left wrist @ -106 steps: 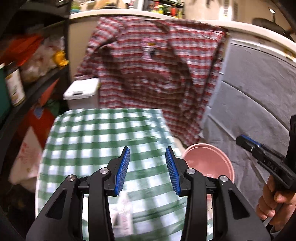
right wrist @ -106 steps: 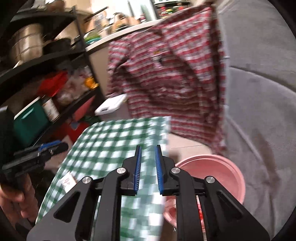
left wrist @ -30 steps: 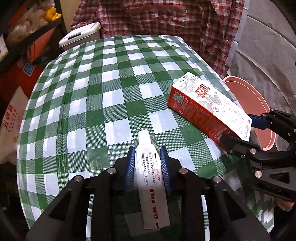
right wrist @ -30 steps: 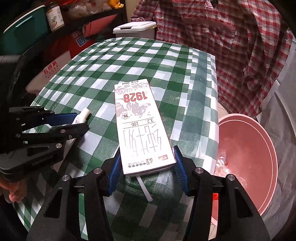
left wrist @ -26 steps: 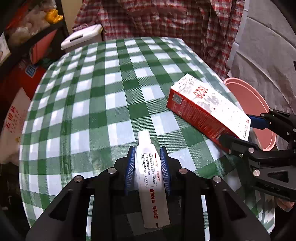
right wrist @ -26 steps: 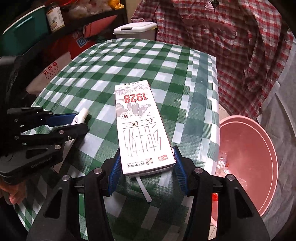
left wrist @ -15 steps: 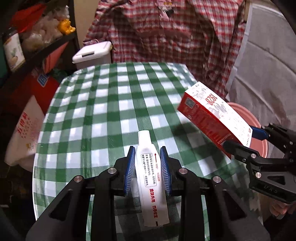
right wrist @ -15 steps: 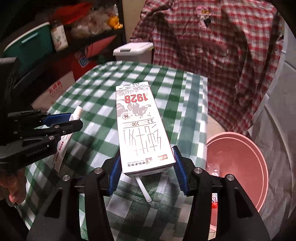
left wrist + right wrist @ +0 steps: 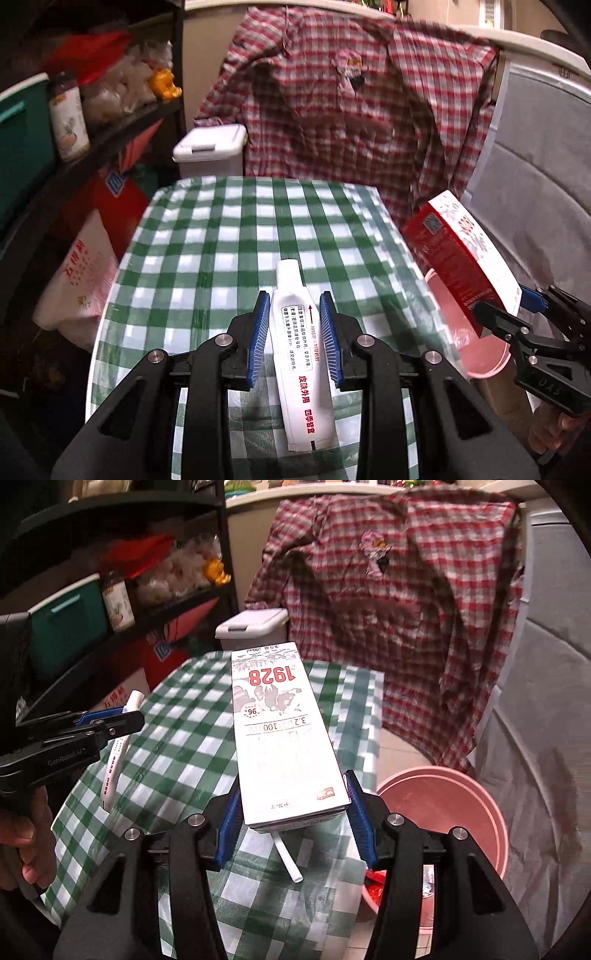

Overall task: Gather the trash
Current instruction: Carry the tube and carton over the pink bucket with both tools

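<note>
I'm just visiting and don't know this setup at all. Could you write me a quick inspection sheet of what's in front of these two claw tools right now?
Surface: table with green-and-white checked cloth, bare of items in both views.
Job's things: white tube clamped in the left gripper; milk carton marked 1928 clamped in the right gripper, a straw hanging beneath it; pink bin on the floor at the table's right, some trash inside.
Clutter: white lidded bin behind the table.
Grippers: both shut on their items, lifted clear of the cloth.
Cables: nothing seen.
Surroundings: red plaid shirt hanging behind; dark shelving with jars and bags on the left; grey fabric on the right.
</note>
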### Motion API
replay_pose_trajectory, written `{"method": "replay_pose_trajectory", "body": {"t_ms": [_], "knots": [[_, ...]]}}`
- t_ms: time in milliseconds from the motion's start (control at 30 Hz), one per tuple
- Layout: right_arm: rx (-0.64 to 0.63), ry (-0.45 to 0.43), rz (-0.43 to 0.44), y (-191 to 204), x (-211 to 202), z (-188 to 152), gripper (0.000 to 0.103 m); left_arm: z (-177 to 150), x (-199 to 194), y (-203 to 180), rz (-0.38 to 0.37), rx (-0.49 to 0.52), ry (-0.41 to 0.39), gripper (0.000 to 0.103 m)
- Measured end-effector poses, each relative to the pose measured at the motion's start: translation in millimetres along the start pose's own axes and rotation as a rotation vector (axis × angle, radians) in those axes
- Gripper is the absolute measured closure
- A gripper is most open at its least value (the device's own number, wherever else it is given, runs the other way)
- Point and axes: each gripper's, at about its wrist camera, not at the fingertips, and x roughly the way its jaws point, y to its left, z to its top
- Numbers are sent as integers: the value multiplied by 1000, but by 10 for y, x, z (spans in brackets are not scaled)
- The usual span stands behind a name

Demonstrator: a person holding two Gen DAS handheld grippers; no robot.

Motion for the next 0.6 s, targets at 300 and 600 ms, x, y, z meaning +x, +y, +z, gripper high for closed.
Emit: {"method": "replay_pose_trajectory", "body": {"t_ms": [300, 600], "knots": [[42, -103, -54, -172, -345, 77, 51, 119, -282, -87, 21, -17, -94, 75], [81, -148, -89, -390, -552, 89, 51, 167, -364, -258, 14, 3, -123, 75]]}}
